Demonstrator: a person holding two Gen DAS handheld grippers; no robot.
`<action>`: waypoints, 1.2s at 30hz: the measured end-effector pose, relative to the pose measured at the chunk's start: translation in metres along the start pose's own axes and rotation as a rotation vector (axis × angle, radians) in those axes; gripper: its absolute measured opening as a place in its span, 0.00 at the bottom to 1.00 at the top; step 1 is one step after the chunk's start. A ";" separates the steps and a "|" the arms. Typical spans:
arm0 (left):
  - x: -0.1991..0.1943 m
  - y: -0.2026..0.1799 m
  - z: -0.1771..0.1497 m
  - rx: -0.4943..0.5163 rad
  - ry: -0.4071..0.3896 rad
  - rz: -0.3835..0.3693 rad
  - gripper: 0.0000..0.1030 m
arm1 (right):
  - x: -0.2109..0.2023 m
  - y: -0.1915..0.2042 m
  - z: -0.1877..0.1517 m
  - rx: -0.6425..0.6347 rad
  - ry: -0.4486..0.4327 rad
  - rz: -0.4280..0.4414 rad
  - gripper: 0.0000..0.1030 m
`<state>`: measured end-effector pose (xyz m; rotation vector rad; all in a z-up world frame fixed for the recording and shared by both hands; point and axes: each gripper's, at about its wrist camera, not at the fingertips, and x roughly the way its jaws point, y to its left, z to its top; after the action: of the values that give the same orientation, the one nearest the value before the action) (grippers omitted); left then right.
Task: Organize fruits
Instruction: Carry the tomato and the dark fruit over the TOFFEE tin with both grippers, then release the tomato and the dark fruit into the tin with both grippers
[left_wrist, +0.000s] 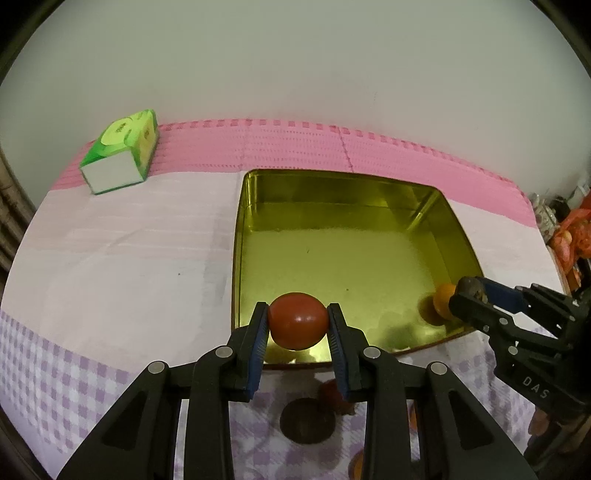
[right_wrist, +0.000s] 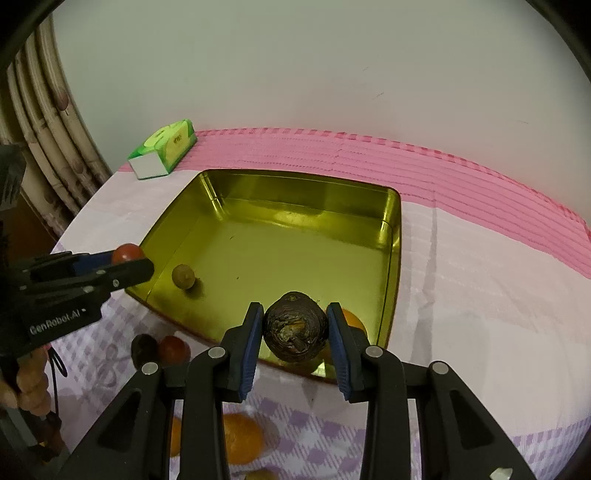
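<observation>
My left gripper (left_wrist: 297, 326) is shut on a red tomato (left_wrist: 297, 320) and holds it over the near edge of the gold tin tray (left_wrist: 251, 236). It also shows in the right wrist view (right_wrist: 127, 264) at the tray's left edge. My right gripper (right_wrist: 295, 330) is shut on a dark brown wrinkled fruit (right_wrist: 295, 330) over the tray's near right corner (right_wrist: 391, 258). An orange (right_wrist: 352, 319) lies in the tray just behind it, also seen in the left wrist view (left_wrist: 443, 297). A small round shape (right_wrist: 183, 276) in the tray's left part looks like the tomato's reflection.
On the checked cloth in front of the tray lie a dark fruit (right_wrist: 144, 347), a red tomato (right_wrist: 173, 349) and oranges (right_wrist: 243, 437). A green tissue box (left_wrist: 120, 151) stands at the back left. A pink mat (left_wrist: 332, 147) runs along the wall.
</observation>
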<state>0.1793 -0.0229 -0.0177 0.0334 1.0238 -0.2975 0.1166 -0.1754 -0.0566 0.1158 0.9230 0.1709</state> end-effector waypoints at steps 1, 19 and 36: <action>0.003 0.000 0.000 0.001 0.005 0.001 0.31 | 0.002 0.000 0.001 -0.003 0.002 -0.003 0.31; 0.029 -0.003 0.000 0.021 0.059 0.041 0.31 | 0.021 -0.010 0.003 0.009 0.042 -0.008 0.31; 0.033 -0.005 -0.003 0.031 0.075 0.049 0.32 | 0.020 -0.011 0.001 0.015 0.037 -0.001 0.33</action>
<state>0.1915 -0.0350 -0.0461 0.0988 1.0911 -0.2689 0.1305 -0.1821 -0.0736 0.1261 0.9610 0.1655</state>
